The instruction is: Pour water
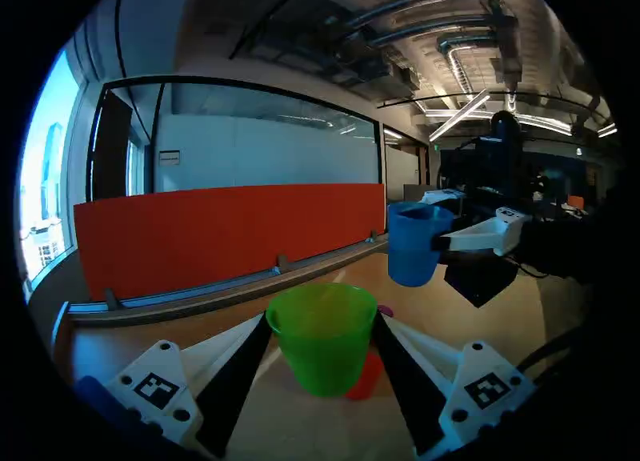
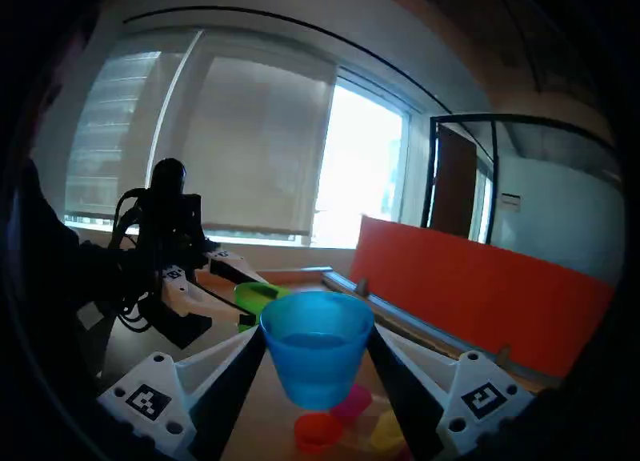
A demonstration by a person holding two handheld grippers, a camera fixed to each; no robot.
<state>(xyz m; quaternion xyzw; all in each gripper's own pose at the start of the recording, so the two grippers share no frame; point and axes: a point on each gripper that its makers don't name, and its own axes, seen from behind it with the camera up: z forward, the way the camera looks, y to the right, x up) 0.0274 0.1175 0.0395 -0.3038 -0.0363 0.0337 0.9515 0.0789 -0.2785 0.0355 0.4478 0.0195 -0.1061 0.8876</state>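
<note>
Now: left gripper (image 1: 322,326) jaws clamped on green cup (image 1: 324,357), upright above desk (image 1: 448,301). Right gripper (image 2: 316,333) jaws clamped on blue cup (image 2: 316,377), water (image 2: 314,342) inside, near green cup, apart. Best: bring blue rim over green cup's mouth, tilt slowly.

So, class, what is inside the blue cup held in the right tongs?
Clear water, its surface below the rim of the blue cup, seen in the right gripper view. The cup's bottom is hidden by its tinted wall. The right tongs grip its sides.
</note>
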